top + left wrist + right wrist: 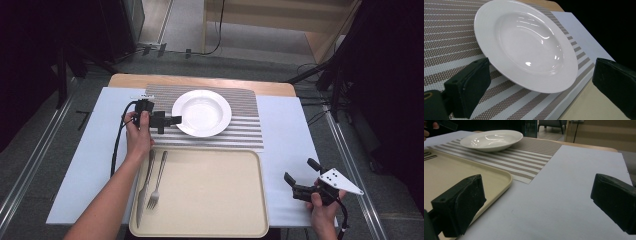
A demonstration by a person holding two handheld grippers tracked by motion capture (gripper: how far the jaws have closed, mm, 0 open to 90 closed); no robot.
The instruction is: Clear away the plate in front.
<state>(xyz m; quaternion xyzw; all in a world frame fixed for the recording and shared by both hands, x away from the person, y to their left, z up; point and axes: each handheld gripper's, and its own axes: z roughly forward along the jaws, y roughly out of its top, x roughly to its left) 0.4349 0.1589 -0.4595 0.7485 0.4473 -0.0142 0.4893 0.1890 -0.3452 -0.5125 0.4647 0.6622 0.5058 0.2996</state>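
**Both grippers spread wide, plate on the mat**

The left gripper [172, 120] has its jaws apart at the rim of the white plate [202, 112], which sits on the striped mat [240, 132]. The high view adds a knife [144, 186] and fork [156, 183] on the tray [210, 190]. The right gripper [299, 176] has its jaws apart over bare tabletop [574, 190], with the tray beside its left jaw.

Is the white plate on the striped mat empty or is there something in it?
Empty. The white plate shows only a bare glossy bowl with light reflections, and sits flat on the striped mat.
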